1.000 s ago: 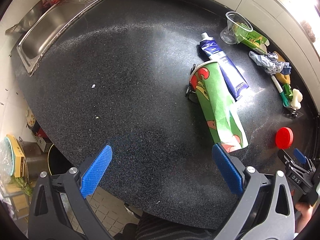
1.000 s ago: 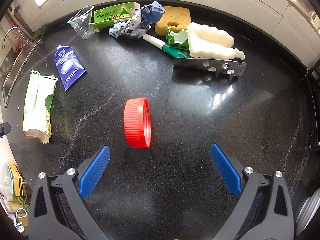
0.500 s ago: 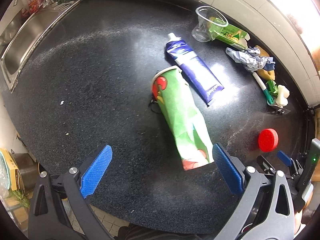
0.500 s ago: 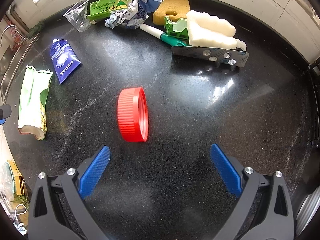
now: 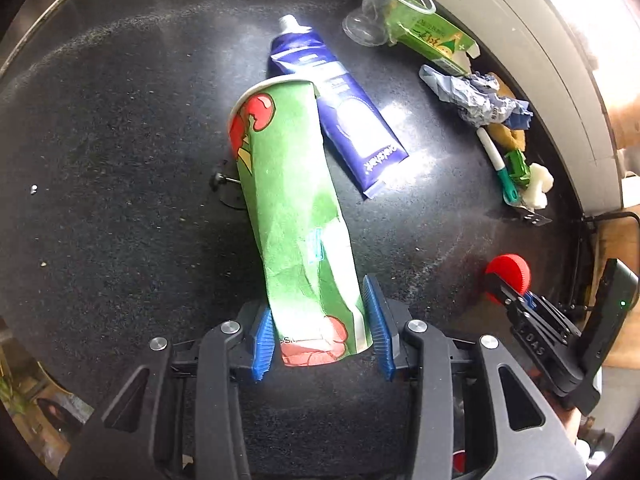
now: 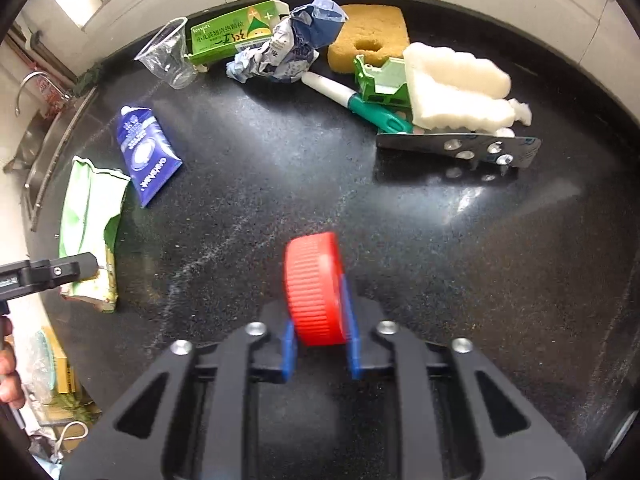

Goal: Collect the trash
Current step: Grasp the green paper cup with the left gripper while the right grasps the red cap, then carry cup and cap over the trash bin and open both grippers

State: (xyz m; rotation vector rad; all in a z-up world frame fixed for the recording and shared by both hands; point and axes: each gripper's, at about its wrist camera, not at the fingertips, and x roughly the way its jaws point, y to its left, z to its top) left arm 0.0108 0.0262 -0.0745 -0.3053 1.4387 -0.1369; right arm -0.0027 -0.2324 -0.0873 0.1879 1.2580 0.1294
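Blue fingers (image 5: 378, 320) of the left gripper (image 5: 322, 326) are closing on the crumpled green paper cup (image 5: 292, 208), lain on the black counter (image 5: 120, 160). Right gripper (image 6: 318, 342) jaws are closing on the red cap (image 6: 314, 288). Contents of the clear cup (image 6: 168, 58) cannot be told.

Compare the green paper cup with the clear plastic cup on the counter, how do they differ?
The green paper cup is opaque, printed and crushed flat; the clear plastic cup is see-through and keeps its shape. The green paper cup is between the left hand-held gripper pads as they close; the clear plastic cup lies untouched. Both lie on their sides.
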